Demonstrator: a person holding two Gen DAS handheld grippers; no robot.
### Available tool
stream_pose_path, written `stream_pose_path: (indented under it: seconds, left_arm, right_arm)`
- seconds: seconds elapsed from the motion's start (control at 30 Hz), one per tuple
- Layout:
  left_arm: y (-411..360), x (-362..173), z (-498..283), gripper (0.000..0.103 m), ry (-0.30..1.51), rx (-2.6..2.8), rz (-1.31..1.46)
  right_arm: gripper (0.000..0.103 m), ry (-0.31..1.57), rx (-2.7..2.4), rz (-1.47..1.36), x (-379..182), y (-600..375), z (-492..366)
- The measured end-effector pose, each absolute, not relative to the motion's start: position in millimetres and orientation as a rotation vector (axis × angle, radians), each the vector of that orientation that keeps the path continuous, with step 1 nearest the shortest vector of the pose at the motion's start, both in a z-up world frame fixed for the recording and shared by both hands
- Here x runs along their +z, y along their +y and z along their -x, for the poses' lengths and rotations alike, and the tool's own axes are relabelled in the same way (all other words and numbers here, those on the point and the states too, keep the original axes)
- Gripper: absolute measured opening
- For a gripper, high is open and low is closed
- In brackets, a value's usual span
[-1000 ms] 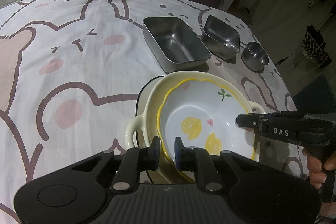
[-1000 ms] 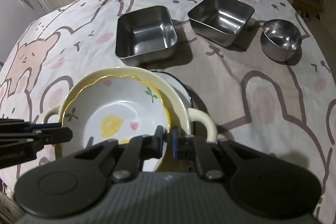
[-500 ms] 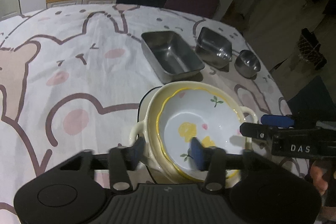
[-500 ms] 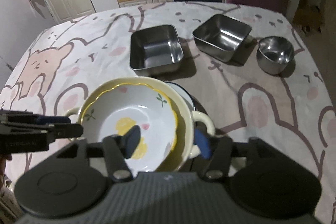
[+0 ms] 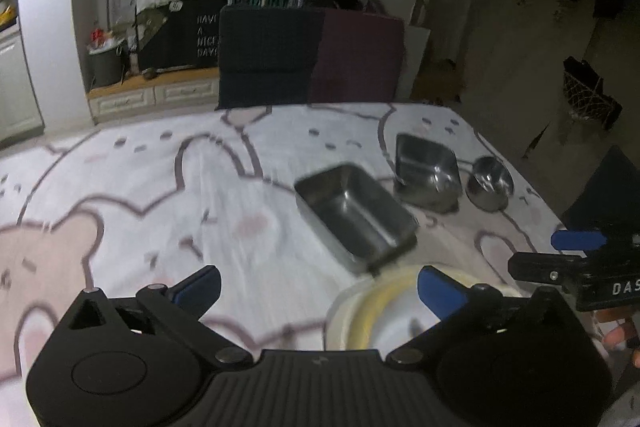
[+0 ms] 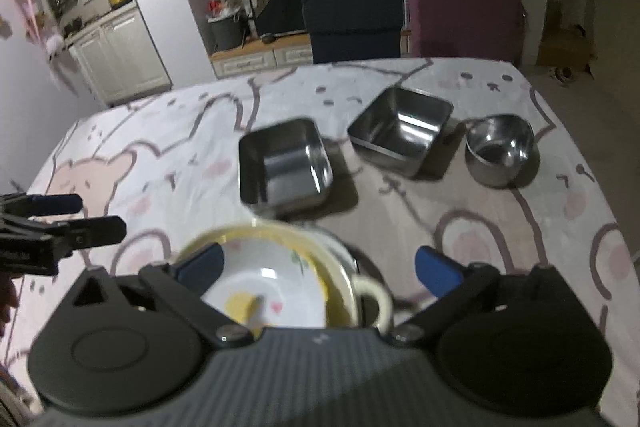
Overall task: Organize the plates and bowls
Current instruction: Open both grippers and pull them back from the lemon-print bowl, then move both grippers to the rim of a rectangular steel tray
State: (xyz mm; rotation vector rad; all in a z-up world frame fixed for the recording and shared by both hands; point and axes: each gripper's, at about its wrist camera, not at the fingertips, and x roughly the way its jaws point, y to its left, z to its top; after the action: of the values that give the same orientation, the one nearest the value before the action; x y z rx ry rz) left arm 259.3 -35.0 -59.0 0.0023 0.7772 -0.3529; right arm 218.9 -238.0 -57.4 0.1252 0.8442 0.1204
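Note:
A white lemon-print bowl (image 6: 272, 287) sits nested in a cream two-handled dish (image 6: 372, 297) on the table, close below both grippers; the stack also shows in the left wrist view (image 5: 376, 311). My left gripper (image 5: 318, 287) is open and empty, above and behind the stack. My right gripper (image 6: 318, 267) is open and empty over the stack. Each gripper shows in the other's view: the right one (image 5: 576, 263), the left one (image 6: 60, 223). Farther back stand a rectangular steel tray (image 6: 282, 167), a square steel tray (image 6: 400, 129) and a round steel bowl (image 6: 500, 149).
The table has a bear-print cloth (image 6: 160, 131). Two chairs, dark blue (image 6: 352, 15) and maroon (image 6: 464, 15), stand at the far edge. The right table edge drops off beside the round steel bowl.
Both grippers opened from shut to wide open, letting go of the bowl rims. Both pulled up and back, so the stack now sits low in the views.

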Motion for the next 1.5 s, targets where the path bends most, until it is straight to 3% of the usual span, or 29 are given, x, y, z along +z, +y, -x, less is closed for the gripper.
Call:
stream_pose_path:
  seconds: [0.3, 0.43, 0.6, 0.9, 1.1, 1.27, 1.43, 1.5]
  left_arm:
    - [-39, -70, -345, 0.103, 0.752, -0.367, -0.022]
    - [-46, -81, -373, 0.103, 0.740, -0.402, -0.017]
    - [-60, -98, -402, 0.101, 0.733, -0.450, -0.023]
    - [-82, -130, -440, 0.068, 0.795, -0.529, 0.013]
    - [-81, -148, -444, 0.051, 0.860, -0.536, 0.043]
    - [-73, -145, -440, 0.048, 0.883, -0.519, 0.063]
    - [-58, -141, -428, 0.043, 0.952, -0.535, 0.126]
    - [-54, -142, -424, 0.035, 0.982, -0.536, 0.116]
  right_arm:
    - [0.102, 0.909, 0.092, -0.361, -75, -260, -295]
    - [0.081, 1.005, 0.086, -0.546, -101, -275, -328]
    - [0.067, 1.079, 0.136, -0.600, -128, -267, -351]
    - [0.044, 1.140, 0.184, -0.644, -145, -247, -368]
    - [0.044, 1.077, 0.145, -0.651, -142, -260, -375]
    - [0.044, 1.058, 0.115, -0.628, -144, -264, -386]
    - [0.055, 1.011, 0.109, -0.573, -145, -259, -401]
    - [0.055, 0.992, 0.102, -0.544, -145, -257, -406]
